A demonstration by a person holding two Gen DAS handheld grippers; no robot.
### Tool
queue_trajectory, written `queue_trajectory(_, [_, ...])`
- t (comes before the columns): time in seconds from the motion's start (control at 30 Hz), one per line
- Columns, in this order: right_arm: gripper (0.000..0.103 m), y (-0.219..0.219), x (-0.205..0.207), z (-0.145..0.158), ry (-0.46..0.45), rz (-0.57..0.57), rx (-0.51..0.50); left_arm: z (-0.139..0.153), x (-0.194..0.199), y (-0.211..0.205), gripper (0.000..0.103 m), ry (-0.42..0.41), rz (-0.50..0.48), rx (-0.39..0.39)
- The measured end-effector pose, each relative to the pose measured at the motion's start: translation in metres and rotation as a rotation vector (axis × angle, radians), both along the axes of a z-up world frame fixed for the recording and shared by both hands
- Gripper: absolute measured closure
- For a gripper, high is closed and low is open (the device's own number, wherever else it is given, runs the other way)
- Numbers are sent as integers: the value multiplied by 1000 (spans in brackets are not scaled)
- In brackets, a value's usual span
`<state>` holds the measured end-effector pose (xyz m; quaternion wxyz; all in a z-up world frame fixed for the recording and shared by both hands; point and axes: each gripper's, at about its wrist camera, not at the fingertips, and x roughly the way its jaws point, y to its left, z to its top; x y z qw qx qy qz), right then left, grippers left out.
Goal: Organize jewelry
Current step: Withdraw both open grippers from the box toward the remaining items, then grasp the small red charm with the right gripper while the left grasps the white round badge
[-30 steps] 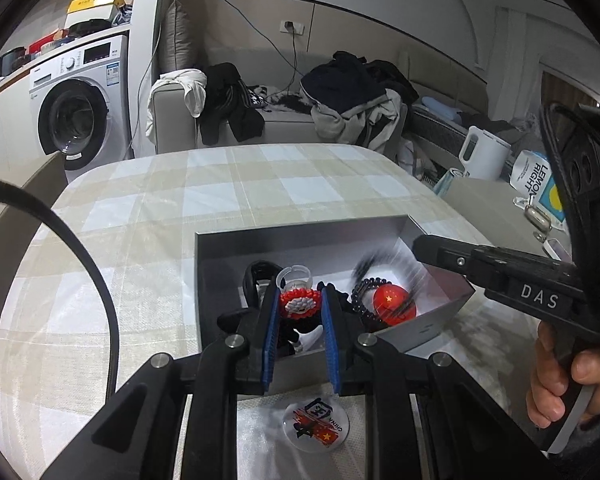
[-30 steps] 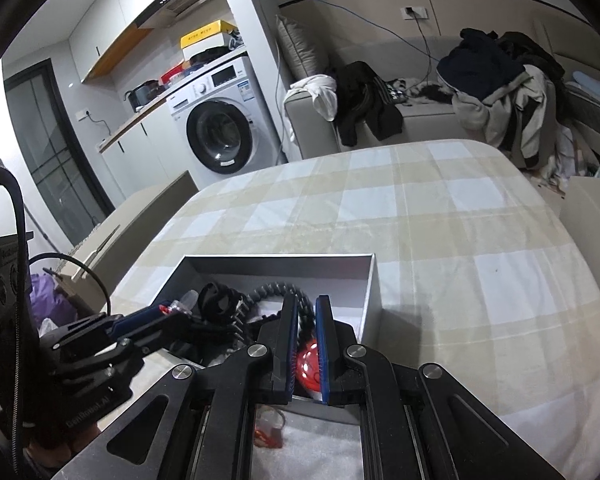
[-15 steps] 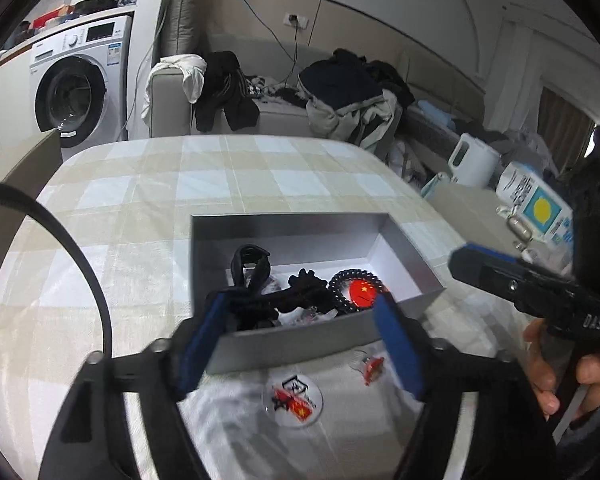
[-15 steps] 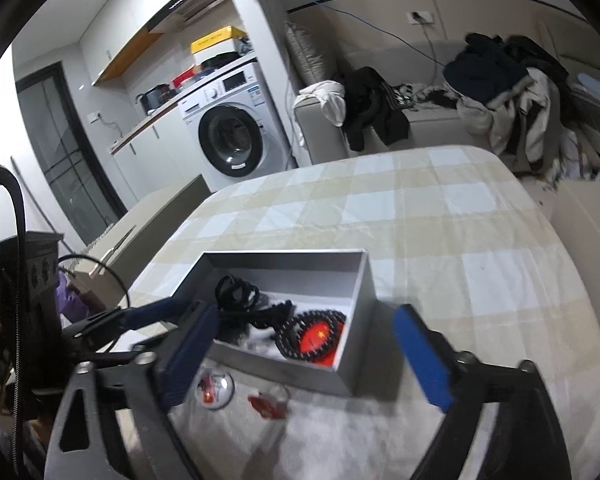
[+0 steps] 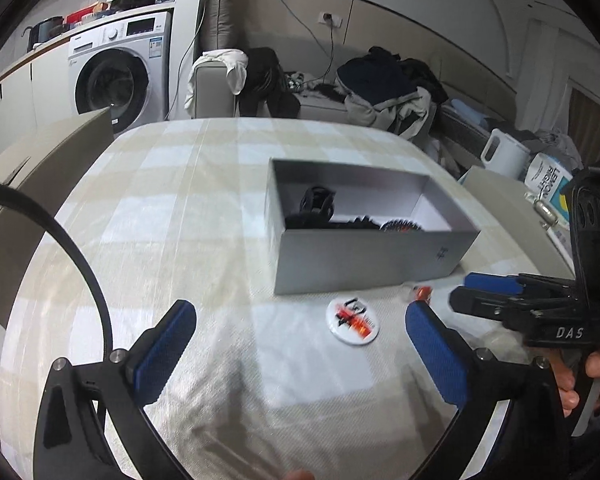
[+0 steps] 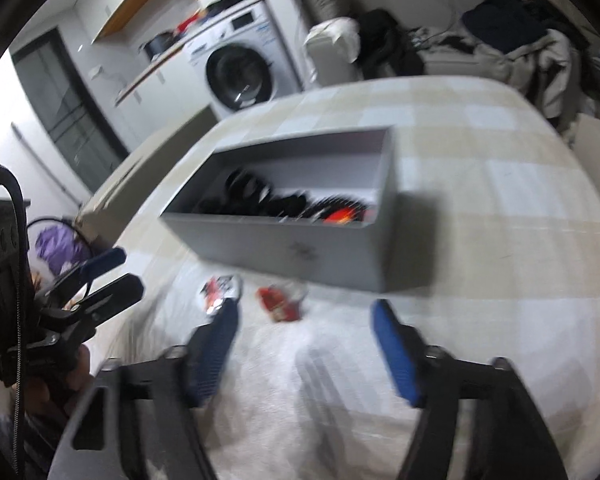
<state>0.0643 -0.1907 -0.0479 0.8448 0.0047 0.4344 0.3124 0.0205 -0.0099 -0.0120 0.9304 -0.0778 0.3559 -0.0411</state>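
Checked cloth covers the table (image 5: 172, 200), with a washing machine (image 5: 116, 80) behind it. On the cloth sits the grey box (image 5: 364, 264), dark jewelry (blurred) inside. Left gripper (image 5: 300, 344) spreads wider, jaws opening on nothing. Right gripper (image 6: 304, 344) is closing, nothing between its pads. Just before the box lie a round badge (image 5: 353, 321) and a small red piece (image 6: 278, 302).
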Motion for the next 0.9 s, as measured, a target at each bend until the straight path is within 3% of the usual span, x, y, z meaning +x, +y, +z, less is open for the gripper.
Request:
queue_trajectory(0.17, [69,21,3,-8,-1,26,-26,-3,-2,4,1,13,8,8])
queue_trajectory(0.33, [77,34,6,-16,0,41,-66,-8,-5,10,1,26,13,-23])
queue_trajectory(0.37, [84,35,6,-16,-11,37,-75,-8,-4,10,1,29,14,-21])
queue_trajectory(0.5, [86,26,-3,-11,-40,52,-19,-12,1,4,1,54,-4,-27])
queue_trajectory(0.7, [86,-4,-14,-2,-42,35,42,-17,9,-16,2,87,-117,-1])
queue_trajectory(0.77, [86,-10,-14,-4,-34,16,45,-19,14,-23,12,103,-147,34])
queue_trajectory(0.83, [86,-17,-14,-4,-26,-2,53,-25,22,-30,38,147,-166,83])
queue_trajectory(0.9, [86,-22,-13,-2,-32,-15,61,-26,25,-34,41,156,-170,129])
